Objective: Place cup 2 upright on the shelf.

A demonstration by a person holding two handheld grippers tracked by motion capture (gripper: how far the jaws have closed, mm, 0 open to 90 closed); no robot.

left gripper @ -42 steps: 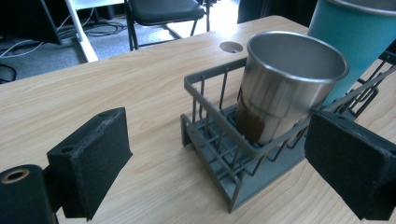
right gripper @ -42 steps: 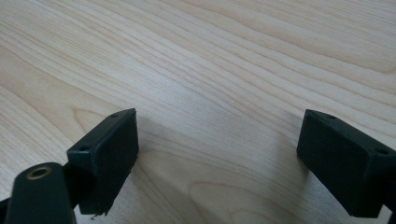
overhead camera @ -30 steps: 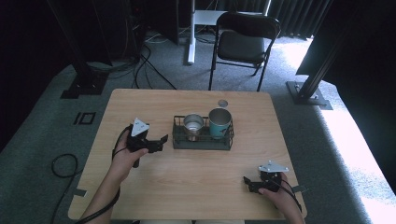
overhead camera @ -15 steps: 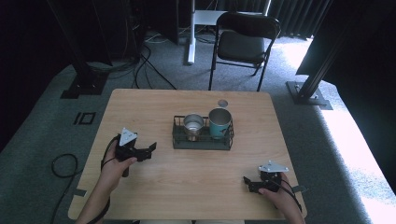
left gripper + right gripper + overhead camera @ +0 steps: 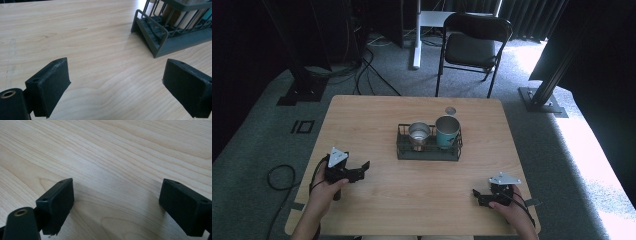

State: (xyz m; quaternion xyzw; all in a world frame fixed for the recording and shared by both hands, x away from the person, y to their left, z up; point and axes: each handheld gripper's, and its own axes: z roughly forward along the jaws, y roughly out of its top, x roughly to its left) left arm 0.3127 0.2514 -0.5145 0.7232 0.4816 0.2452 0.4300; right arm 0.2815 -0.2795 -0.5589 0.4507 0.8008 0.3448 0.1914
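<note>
Both grippers rest low on the counter, jaws released and holding nothing.

The left gripper sits at about 8 o'clock from the rack, well apart from it, its jaws spread wide over bare wood (a corner of the rack shows at 1 o'clock in the left gripper view). The rack, mid-counter, holds a steel cup beside a teal cup. The right gripper lies at 5 o'clock from the rack, near the counter's front edge.
</note>
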